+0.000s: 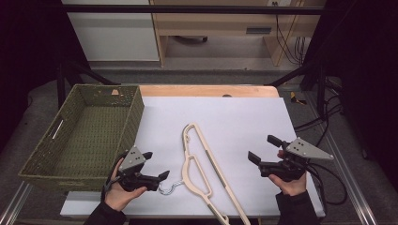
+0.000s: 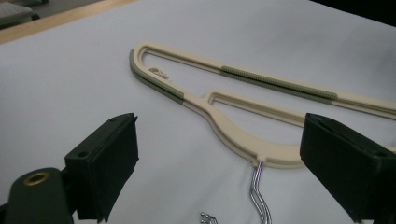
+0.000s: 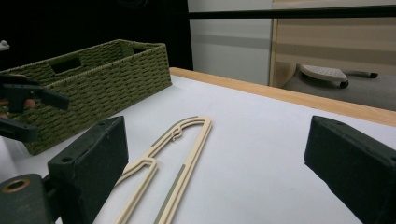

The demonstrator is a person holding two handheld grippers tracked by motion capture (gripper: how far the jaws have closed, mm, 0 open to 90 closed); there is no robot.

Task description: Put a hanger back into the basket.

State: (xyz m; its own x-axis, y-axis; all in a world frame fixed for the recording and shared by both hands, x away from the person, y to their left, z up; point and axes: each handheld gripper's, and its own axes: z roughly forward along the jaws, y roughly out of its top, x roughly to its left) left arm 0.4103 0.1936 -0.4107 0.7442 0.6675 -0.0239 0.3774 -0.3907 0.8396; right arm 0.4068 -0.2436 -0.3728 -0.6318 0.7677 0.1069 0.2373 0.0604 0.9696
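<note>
1. The jaws of the left gripper (image 1: 156, 165) stand wide apart with nothing between the pads; in the left gripper view the metal hook (image 2: 259, 196) and the neck of the hanger (image 1: 202, 164) lie on the sheet between them, untouched.
2. The jaws of the right gripper (image 1: 265, 149) also gape wide and hold nothing, hovering over bare white sheet to the right of the hanger.
3. The cream hanger lies flat near the middle of the tabletop (image 1: 206, 90), its hook pointing toward the left gripper and one long arm running down to the near edge.
4. The green woven basket (image 1: 42, 161) sits at the left edge of the sheet, its near corner just beside the left hand (image 1: 121, 192).
5. Open sheet lies beyond the hanger toward the far wooden edge and between the hanger and the right gripper.
</note>
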